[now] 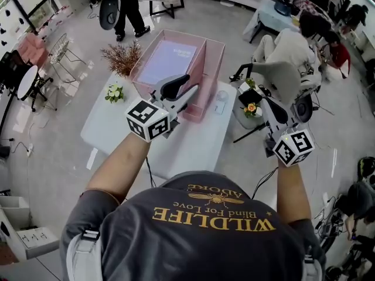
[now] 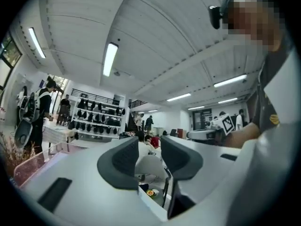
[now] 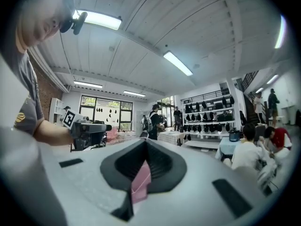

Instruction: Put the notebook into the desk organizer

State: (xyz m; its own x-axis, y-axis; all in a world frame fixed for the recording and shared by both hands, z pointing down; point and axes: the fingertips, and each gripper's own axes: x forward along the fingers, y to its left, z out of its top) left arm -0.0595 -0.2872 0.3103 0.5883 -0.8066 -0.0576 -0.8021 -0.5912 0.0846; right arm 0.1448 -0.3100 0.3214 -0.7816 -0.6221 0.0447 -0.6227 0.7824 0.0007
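Notebook, likely light and bendy, in desk organizer: pinch an edge; my left hand-held gripper apart, right hand-held gripper together.

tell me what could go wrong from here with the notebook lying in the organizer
1. The left hand-held gripper, open and empty, hangs by the near wall of the pink organizer. A careless sweep could shove it or disturb the notebook lying flat inside.
2. The right hand-held gripper, jaws together, sits close to the small flower pot beside the table and might knock it.
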